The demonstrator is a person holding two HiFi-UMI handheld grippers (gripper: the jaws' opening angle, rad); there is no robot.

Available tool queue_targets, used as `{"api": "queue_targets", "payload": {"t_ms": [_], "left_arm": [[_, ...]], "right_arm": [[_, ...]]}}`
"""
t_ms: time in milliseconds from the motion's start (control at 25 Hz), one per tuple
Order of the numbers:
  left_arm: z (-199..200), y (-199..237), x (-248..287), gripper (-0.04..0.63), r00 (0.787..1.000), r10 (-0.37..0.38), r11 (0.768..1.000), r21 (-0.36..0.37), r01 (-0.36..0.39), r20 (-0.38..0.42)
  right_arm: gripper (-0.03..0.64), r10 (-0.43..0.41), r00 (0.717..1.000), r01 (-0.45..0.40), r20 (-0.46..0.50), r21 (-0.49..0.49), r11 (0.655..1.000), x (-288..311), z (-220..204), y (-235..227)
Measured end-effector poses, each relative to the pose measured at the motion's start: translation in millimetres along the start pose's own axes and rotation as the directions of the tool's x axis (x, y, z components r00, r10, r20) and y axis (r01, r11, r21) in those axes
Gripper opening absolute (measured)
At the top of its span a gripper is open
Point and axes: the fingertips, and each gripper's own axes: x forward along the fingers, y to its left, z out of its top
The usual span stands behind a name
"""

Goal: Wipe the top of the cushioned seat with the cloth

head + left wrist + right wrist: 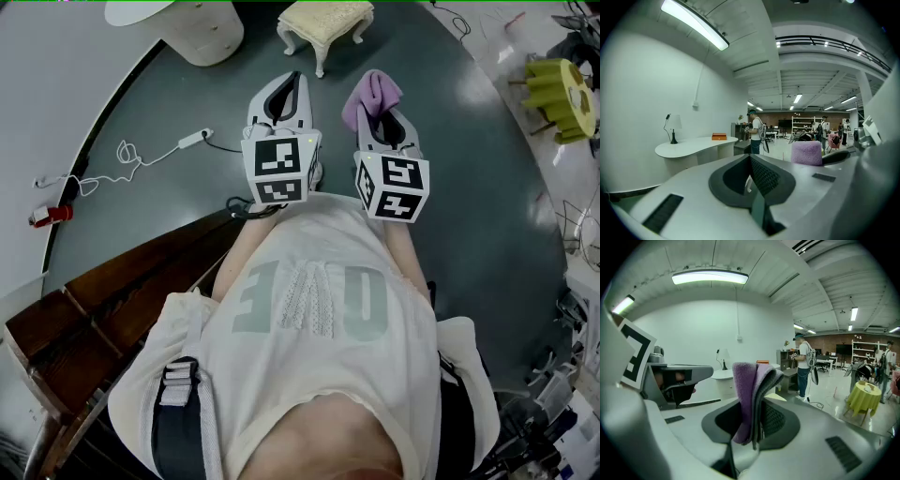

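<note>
Plainly clamped in the right tongs [382, 112]: cloth [372, 94], lilac terry, folded double, soft and nappy, standing up past the tips with only its lower edge pinched. Could slip out or bunch on the first stroke, given so shallow a bite and so much loose pile above. Might also meet the cushion with the hard tips rather than the fabric if brought down flat, scuffing it.

Well ahead of both tongs, untouched: seat [326, 21], a small stool with a cream, woven-looking padded top and white carved, curved legs. Light by the look of it, so likely to skid or tip on the glossy dark floor [450, 187] under a sideways push, with nothing bracing it.

Left tongs [289, 86] closed on nothing, just beside the right, free to steady a leg.

Left of those, a white cable [187, 141] loose on the floor: a possible snag for feet on the way forward.
</note>
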Motion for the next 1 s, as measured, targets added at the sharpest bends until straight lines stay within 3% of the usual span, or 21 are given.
{"api": "queue_targets", "payload": {"t_ms": [440,800,1000], "left_arm": [[1,27,27,0.006,1.000,-0.006,0.999,-0.033,0.006,-0.002],[-2,51,49,0.006,0.998,-0.070,0.995,-0.066,0.070,0.002],[-15,61,65,0.006,0.998,-0.064,0.994,-0.092,0.061,-0.028]], "right_arm": [[0.092,-0.012,0.999,0.011,-0.033,-0.017,1.000,33,3,2],[0.092,-0.065,0.997,0.067,-0.029,0.056,0.996,52,2,8],[0.092,-0.078,0.996,0.081,-0.052,0.047,0.996,62,-1,2]]}}
